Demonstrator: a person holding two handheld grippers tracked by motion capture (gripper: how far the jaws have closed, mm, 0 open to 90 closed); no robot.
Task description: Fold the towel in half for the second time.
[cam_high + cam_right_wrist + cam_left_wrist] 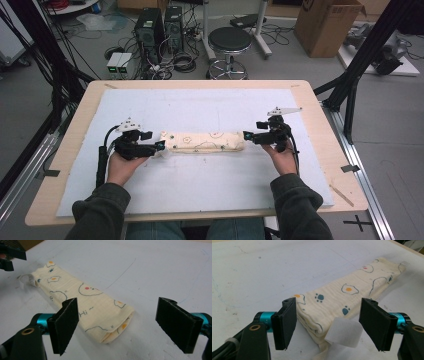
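A folded cream cloth [202, 142] printed with eggs and paw prints lies lengthwise on the white mat [200, 105]. My left gripper [159, 146] is at its left end and stands open. In the left gripper view the jaws straddle that end of the cloth [342, 295] and its white label [343, 335] without pressing on either. My right gripper [246, 135] is at the cloth's right end, also open. In the right gripper view the folded end of the cloth [85, 300] lies just ahead of the wide-apart jaws, untouched. The left gripper [10, 255] shows far off there.
The mat covers most of a wooden table [70, 150]. Beyond the far edge stand a black stool [229, 42], computer towers [150, 30] with cables, and a cardboard box [327, 25]. Black frame posts [352, 95] rise at the right.
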